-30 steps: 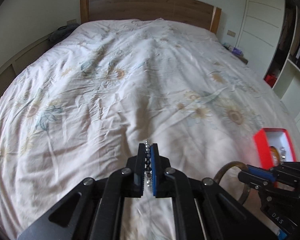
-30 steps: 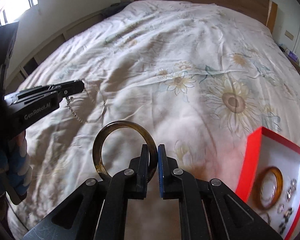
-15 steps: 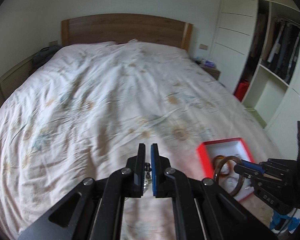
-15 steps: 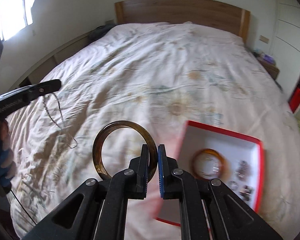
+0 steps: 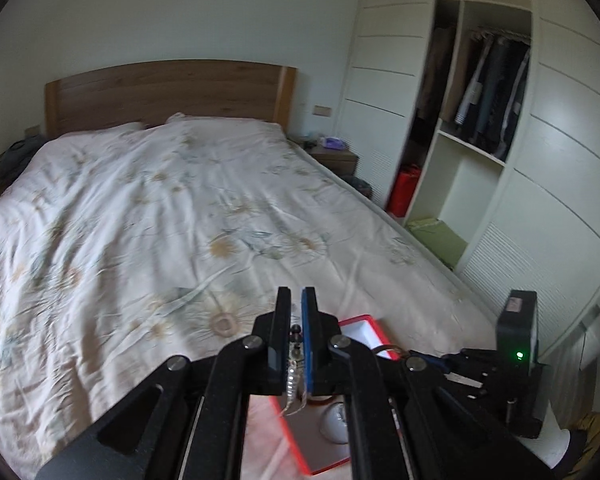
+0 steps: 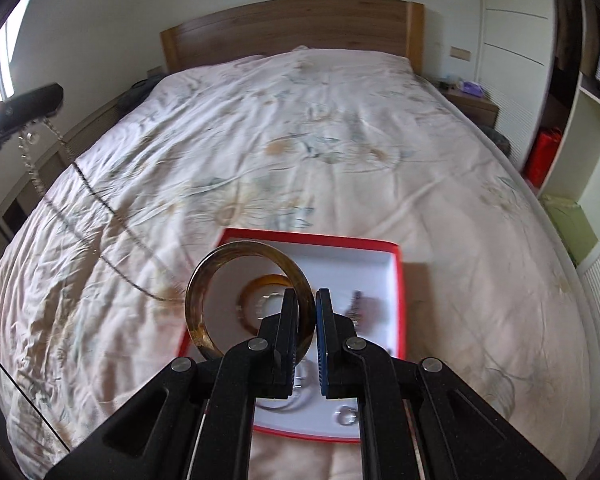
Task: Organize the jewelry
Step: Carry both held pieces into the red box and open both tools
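My right gripper (image 6: 306,300) is shut on the rim of a brown translucent bangle (image 6: 194,304), held upright over a red box (image 6: 308,237) with a white inside. The box lies on the bed and holds another amber bangle (image 6: 260,282), rings and small pieces. My left gripper (image 5: 296,300) is shut on a thin beaded chain necklace (image 5: 294,364) just above the box's near left corner (image 5: 366,320). In the right wrist view the left gripper (image 6: 54,98) is at the upper left, and the chain (image 6: 86,184) trails down from it to the bedcover.
A wide bed with a floral duvet (image 5: 160,220) and a wooden headboard (image 6: 292,28) fills both views. An open white wardrobe (image 5: 480,100) with hanging clothes, a red bag (image 5: 406,188) and a nightstand (image 5: 336,156) stand to the right.
Both grippers have swung right and risen, each keeping its hold. The red box has come from the right edge to directly under the bangle. More of the chain hangs off the bed.
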`<state>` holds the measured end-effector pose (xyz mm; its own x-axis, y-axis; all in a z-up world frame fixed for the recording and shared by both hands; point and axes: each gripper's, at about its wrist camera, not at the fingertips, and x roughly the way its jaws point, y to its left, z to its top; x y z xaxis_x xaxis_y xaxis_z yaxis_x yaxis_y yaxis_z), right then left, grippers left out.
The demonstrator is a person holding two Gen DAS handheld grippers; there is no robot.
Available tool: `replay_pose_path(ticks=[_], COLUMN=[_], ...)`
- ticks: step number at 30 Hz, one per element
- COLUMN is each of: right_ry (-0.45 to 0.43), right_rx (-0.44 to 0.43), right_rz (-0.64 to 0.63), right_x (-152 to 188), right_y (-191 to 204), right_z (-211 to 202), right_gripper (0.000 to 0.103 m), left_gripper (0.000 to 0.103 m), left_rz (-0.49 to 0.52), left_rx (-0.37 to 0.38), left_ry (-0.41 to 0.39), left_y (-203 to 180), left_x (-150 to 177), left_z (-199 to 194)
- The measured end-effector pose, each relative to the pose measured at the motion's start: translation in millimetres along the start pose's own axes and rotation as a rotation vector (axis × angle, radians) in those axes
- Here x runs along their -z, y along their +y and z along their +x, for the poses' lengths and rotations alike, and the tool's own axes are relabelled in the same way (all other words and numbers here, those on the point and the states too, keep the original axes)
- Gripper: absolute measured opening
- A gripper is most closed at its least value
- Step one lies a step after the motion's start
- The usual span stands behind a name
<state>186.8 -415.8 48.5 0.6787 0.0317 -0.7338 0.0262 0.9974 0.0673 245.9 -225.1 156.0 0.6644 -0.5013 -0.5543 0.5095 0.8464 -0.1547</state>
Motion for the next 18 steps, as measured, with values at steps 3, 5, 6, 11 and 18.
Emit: replay_pose_path(ticks=[3, 5, 6, 11, 18], right_ry=[0.013, 0.032, 0.040, 0.095, 0.145], right_rx=[0.004, 0.008, 0.012, 0.019, 0.032], right_rz=[0.019, 0.027, 0.028, 0.054, 0.075], right_x=[6, 12, 15, 36, 54], right_y=[-13, -19, -22, -35, -49], right_z=[9, 19, 22, 44, 67], right_gripper=[0.009, 0.009, 0.009, 0.009, 0.009], left_gripper=[0.004, 0.004, 0.004, 0.004, 0.005], left_rz=[0.010, 0.013, 0.013, 0.014, 0.005], left_rx=[0.020, 0.032, 0.038, 0.085, 0.147], left_ry=[0.050, 0.099, 0.118, 0.185, 0.228], left_y=[-16, -25, -28, -44, -57], left_x=[12, 22, 28, 49, 64], left_z=[22, 41, 48, 75, 95])
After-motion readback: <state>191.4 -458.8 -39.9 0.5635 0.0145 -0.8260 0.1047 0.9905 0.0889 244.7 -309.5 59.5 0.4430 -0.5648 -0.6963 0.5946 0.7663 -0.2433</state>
